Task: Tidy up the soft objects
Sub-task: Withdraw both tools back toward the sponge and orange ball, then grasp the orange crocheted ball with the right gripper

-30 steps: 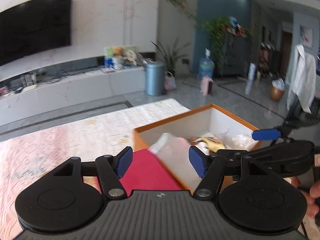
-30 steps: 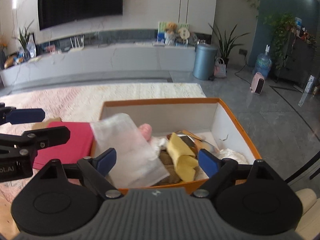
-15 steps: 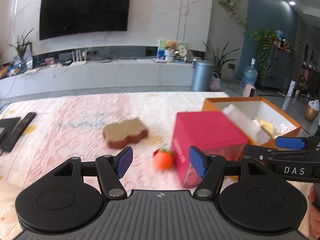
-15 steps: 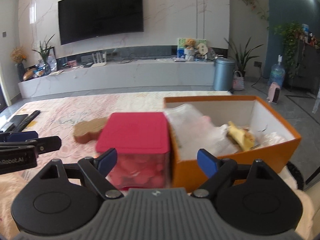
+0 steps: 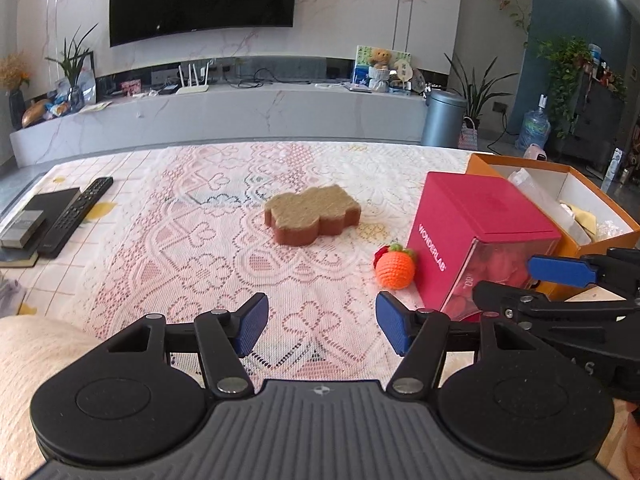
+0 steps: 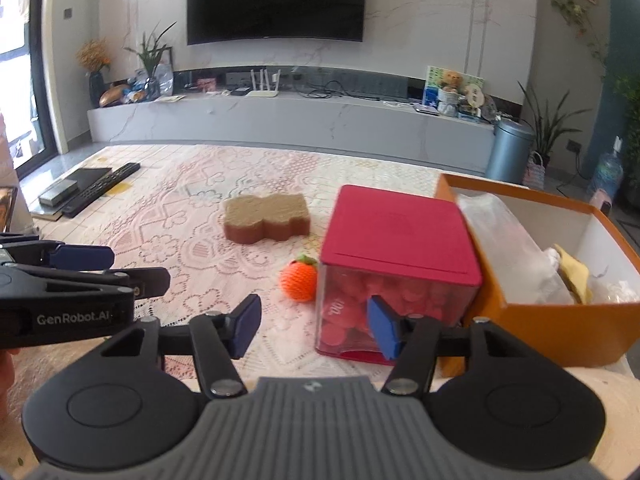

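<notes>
The orange crocheted ball [image 5: 395, 271] was seen on the lace cloth [image 5: 192, 248], touching the left side of the red-lidded box [image 5: 480, 220]; the brown sponge [image 5: 312, 219] lay beyond the ball; the orange carton [image 6: 560, 320] stood against the box's right side. The left gripper [image 5: 322, 328] was held apart, closing slightly on nothing; the right gripper [image 6: 314, 326] was closing, nothing being pressed between its pads.

Left gripper [image 5: 322, 328] empty, right gripper [image 6: 314, 326] closing (fingers apart)

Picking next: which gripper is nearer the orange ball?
Right, narrowly. Right gripper sits just before the orange ball, jaws closing on nothing; left gripper is farther back, off to its left.
</notes>
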The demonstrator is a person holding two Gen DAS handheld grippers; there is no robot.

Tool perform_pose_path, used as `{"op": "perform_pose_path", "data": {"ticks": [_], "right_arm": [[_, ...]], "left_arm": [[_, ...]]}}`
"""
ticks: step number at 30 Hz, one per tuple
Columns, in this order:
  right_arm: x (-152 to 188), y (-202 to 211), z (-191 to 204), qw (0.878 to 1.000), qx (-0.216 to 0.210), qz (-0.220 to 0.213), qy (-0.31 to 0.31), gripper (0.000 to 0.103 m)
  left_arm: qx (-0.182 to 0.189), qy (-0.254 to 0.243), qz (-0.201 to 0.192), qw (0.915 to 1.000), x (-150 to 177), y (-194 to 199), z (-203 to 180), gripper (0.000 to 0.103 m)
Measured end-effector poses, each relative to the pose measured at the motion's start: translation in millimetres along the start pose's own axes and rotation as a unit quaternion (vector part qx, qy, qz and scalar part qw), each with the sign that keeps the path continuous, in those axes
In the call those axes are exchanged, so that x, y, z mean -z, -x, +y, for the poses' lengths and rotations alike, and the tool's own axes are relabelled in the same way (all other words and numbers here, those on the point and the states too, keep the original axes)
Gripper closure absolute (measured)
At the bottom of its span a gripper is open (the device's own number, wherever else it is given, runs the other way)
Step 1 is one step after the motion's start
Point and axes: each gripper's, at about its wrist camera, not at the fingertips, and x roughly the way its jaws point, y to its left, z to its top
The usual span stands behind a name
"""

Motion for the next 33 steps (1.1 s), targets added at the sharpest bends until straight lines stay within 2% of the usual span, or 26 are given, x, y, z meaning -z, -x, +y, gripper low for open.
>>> {"op": "perform_pose_path", "data": {"ticks": [1, 3, 5, 16, 19, 23, 26, 28, 33], "right_arm": [[-1, -2, 5, 1.0, -0.003, -0.001, 0.009, 0.047], [-3, -9, 15, 0.999, -0.007, -0.002, 0.033, 0.051], [-6, -19, 22, 0.999, -0.007, 0.001, 0.054, 0.052], [-19, -81, 44, 0.988, 0.024, 0.032, 0.148, 0.057], [-16, -91, 54, 0.98, 0.043, 0.03, 0.191, 0.058], [-11, -105, 66, 0.967, 0.075, 0.033, 0.243, 0.058], [-7, -118, 73, 0.955, 0.097, 0.038, 0.278, 0.058], [-5, -124, 74, 0.95, 0.1, 0.041, 0.294, 0.058], [-7, -136, 72, 0.939, 0.113, 0.043, 0.322, 0.056]], "left_arm": [[-0.001, 0.005, 0.004, 1.0, 0, -1, 3, 0.03], [-0.006, 0.006, 0.01, 0.9999, -1, -4, 6, 0.039], [-0.014, 0.001, 0.012, 0.9998, -4, -8, 8, 0.042], [-0.012, -0.021, 0.045, 0.9987, -34, -49, 22, 0.045], [-0.018, -0.014, 0.053, 0.9983, -31, -59, 27, 0.045], [-0.003, 0.01, 0.086, 0.9963, -26, -71, 36, 0.05], [0.0, 0.029, 0.088, 0.9957, -25, -73, 41, 0.051], [-0.01, 0.038, 0.096, 0.9947, -23, -75, 44, 0.052], [-0.005, 0.062, 0.102, 0.9928, -22, -77, 51, 0.053]]}}
